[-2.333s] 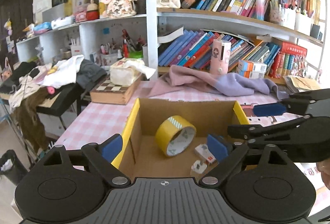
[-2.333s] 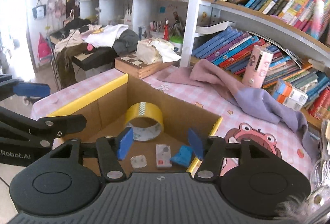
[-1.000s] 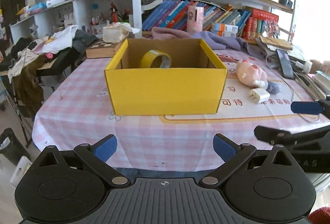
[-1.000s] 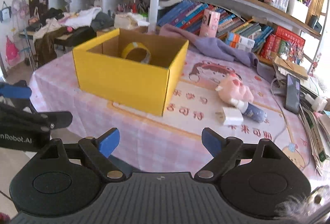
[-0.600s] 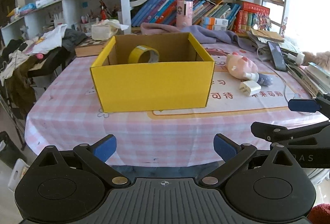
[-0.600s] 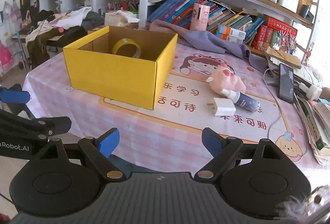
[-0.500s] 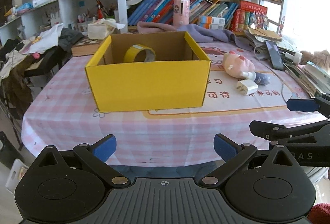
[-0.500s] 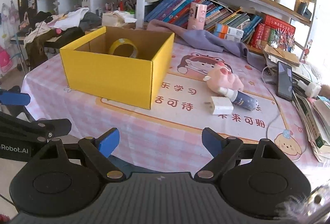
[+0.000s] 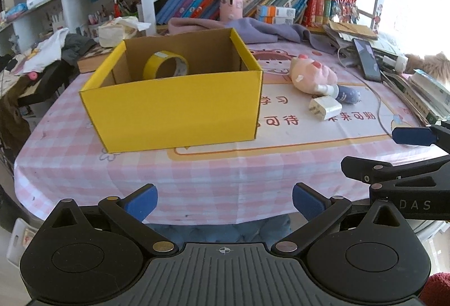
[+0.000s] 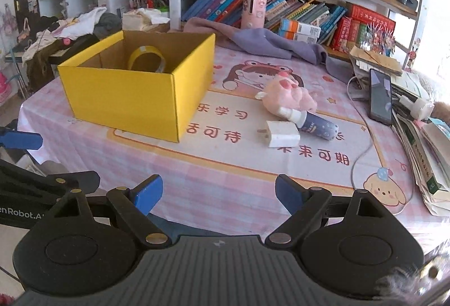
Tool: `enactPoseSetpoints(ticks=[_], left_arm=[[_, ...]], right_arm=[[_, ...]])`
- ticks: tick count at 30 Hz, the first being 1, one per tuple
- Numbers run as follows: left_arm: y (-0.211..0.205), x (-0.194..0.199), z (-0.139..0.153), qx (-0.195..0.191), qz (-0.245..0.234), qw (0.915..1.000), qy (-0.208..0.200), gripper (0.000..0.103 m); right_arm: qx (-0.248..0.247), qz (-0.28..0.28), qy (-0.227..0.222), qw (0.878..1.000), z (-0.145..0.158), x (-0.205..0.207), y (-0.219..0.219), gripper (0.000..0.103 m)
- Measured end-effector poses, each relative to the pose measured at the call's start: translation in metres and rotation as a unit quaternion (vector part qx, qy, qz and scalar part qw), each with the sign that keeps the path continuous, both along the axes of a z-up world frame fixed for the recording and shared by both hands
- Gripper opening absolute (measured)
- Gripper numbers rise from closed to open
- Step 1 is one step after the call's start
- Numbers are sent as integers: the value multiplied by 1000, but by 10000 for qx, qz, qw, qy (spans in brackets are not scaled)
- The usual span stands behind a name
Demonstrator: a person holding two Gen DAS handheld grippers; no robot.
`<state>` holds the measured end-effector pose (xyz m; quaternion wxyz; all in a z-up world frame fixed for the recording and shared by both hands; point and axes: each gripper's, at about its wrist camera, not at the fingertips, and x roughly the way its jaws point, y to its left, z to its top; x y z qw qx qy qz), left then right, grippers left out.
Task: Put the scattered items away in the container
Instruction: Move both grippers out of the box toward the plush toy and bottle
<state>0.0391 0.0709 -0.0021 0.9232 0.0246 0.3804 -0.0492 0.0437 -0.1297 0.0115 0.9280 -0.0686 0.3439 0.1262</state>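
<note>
Both grippers have pulled back from over the yellow box point(image 9: 174, 111) to the table's near edge, so the next pick likely comes next. The left gripper point(image 9: 223, 200) and right gripper point(image 10: 218, 193) are spread wide, empty. One tape roll point(image 9: 165, 65) inside the box; right of it, one plush pig point(image 10: 288, 97), one bottle point(image 10: 315, 123), one charger point(image 10: 281, 134).
</note>
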Motion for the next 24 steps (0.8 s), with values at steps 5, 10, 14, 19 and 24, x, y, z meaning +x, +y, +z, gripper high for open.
enactPoseSetpoints(ticks=[5,10,14,19,24], left_arm=[[-14,11,-3,25,-112,9999,48,103],[-35,23,-6,61,-340,9994,93,103],[-51,34,-10,64,-496,9986,142,103],[-71,49,-14,65,-651,9976,205,103],[-93,64,-12,85,-857,9962,152,103]], right_arm=[[-6,-88,133,9999,-6,12,-13,87],[-11,-220,236,9995,-10,24,-29,87],[-32,-331,314,9990,-13,36,-44,87],[-47,-438,410,9982,-16,53,-62,87],[-55,-431,412,9982,-15,73,-79,87]])
